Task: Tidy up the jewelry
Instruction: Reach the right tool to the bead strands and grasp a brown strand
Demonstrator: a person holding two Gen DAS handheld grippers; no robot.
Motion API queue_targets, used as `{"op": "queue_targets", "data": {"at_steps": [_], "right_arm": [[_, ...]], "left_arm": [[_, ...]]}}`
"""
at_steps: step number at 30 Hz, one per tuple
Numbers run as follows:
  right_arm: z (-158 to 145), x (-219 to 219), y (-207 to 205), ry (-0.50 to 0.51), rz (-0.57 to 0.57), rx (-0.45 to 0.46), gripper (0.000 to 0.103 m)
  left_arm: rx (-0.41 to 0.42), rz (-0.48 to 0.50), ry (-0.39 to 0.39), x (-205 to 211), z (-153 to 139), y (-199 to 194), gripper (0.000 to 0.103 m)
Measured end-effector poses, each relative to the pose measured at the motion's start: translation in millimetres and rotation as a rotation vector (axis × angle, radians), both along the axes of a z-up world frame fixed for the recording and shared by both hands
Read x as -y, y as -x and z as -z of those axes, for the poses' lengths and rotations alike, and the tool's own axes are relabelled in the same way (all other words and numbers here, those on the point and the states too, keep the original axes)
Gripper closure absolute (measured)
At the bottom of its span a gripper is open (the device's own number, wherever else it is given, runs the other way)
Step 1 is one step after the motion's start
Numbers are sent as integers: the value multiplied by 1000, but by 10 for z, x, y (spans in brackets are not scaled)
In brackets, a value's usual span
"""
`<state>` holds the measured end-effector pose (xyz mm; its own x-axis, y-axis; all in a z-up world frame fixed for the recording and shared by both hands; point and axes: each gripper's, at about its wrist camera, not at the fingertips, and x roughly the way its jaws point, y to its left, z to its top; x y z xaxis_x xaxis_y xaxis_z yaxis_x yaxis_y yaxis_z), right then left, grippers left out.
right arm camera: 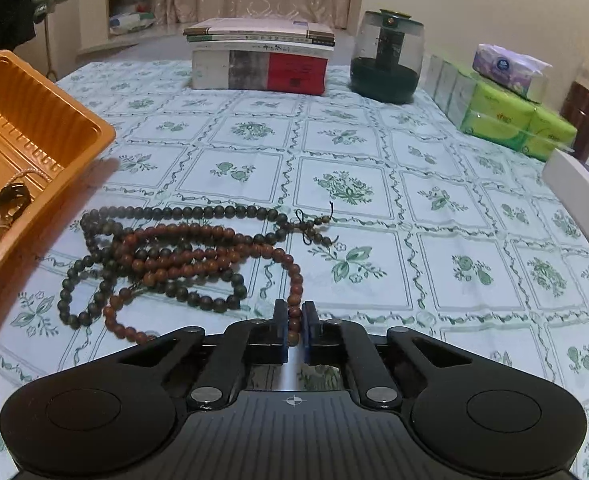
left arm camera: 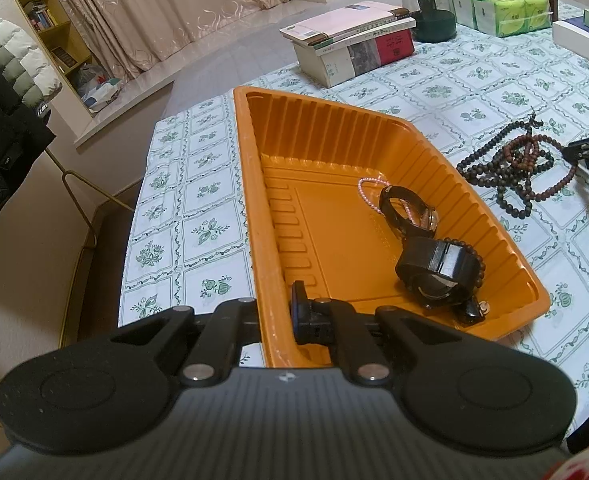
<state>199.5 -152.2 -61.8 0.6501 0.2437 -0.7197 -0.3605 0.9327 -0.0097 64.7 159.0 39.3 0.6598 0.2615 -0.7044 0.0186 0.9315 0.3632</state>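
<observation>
1. The right gripper has its fingers clenched on a strand of reddish-brown beads lying on the desk, just right of the orange tray.
2. The left gripper pinches the tray's near wall, it seems.
3. Watches lie in the tray.

A glossy ribbed orange plastic tray sits beside matt wooden-looking bead strands on a smooth printed tablecloth.
</observation>
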Motion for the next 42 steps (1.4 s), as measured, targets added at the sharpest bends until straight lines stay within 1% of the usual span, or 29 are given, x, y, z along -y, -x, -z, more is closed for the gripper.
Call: {"op": "queue_targets", "data": {"at_steps": [8, 11, 14, 18, 22, 25, 30, 36, 42], "right_arm": [[-92, 208, 128, -8, 48, 4, 97], [-75, 265, 124, -15, 53, -13, 97], [-54, 291, 122, -21, 54, -10, 97], [-19, 280, 126, -10, 34, 0, 97], [20, 229, 143, 41, -28, 22, 96], [25, 235, 122, 50, -51, 14, 97], [-16, 249, 127, 46, -50, 6, 97], [-195, 258, 228, 56, -58, 51, 97], [-571, 297, 284, 67, -80, 143, 97]], "left_arm": [[2, 4, -6, 17, -12, 12, 97], [2, 5, -7, 17, -16, 20, 97], [3, 6, -8, 23, -16, 22, 97], [3, 5, -8, 27, -13, 21, 97], [1, 6, -11, 33, -15, 23, 97], [2, 5, -10, 32, -14, 23, 97], [1, 6, -9, 32, -17, 27, 97], [-1, 10, -10, 35, -17, 25, 97], [1, 13, -9, 33, -22, 29, 97]]}}
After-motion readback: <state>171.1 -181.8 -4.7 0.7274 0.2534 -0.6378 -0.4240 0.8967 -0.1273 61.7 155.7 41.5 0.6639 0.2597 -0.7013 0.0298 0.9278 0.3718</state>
